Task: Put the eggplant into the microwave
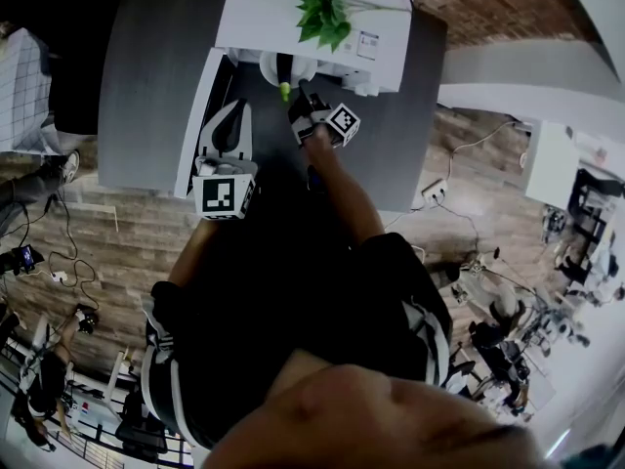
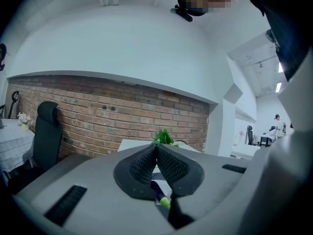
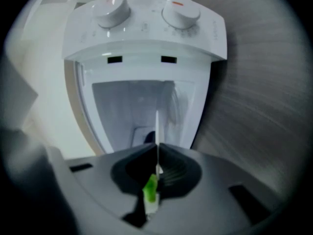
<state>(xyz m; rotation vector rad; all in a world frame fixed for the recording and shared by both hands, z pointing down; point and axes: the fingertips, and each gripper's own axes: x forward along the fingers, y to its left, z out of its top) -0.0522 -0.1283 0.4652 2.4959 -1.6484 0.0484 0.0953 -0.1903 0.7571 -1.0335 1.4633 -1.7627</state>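
White microwave, eggplant dark purple with a bright green stem, dark grey table, green leafy plant, red-brown brick wall, brown wood-grain floor, black ribbed pads on the left gripper, black-and-white squares on its marker cube

My pads are ribbed matt black, the microwave glossy white plastic, the desk matt grey, the wall rough brick.

Readable text: none.
I find the sticker on the microwave too small to read.
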